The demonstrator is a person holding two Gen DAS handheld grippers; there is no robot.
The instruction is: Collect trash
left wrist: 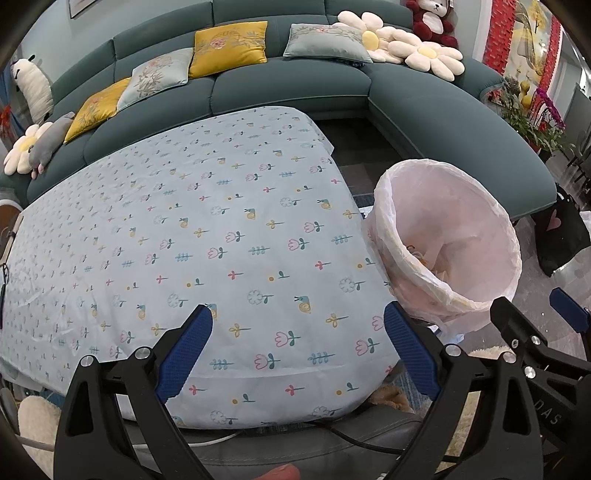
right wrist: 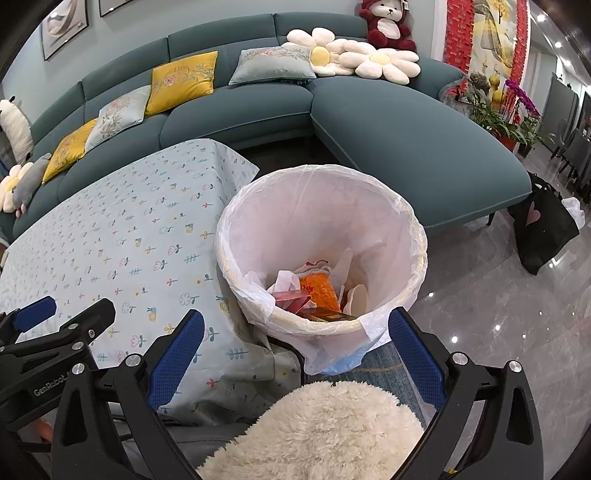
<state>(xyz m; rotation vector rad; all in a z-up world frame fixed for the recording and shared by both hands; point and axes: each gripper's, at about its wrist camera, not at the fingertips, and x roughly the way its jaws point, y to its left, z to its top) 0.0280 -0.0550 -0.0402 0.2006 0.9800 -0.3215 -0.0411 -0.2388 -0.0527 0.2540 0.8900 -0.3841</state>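
My left gripper [left wrist: 297, 354] is wide open and holds nothing. Its two blue pads [left wrist: 184, 354] hang above the near end of the table, touching nothing. My right gripper [right wrist: 295, 358] is wide open too, and it is empty. It hangs over a fluffy white cushion [right wrist: 325, 432] at 6 o'clock, with the trash bin [right wrist: 321, 206] just past its tips at 12 o'clock.

The bin stands on the floor, right beside the table's right edge. It has a thin white bag [right wrist: 332, 354] lining it, folded over the rim. Inside lies the trash [right wrist: 317, 291]: an orange wrapper, white paper, red and pink bits and a dark box. In the left view the bin sits at 3 o'clock.

The table wears a light blue cloth [left wrist: 207, 236] with small flowers and snails. I see nothing lying on the cloth.

A big teal sofa [right wrist: 406, 147] curves around from 10 o'clock to 2 o'clock. It holds yellow and grey pillows, flower cushions and a red plush bear [right wrist: 388, 26]. A black bag [right wrist: 543, 229] leans near the sofa's end at 3 o'clock. The shiny grey floor [right wrist: 498, 314] there is open. The gap between table and sofa is narrow.
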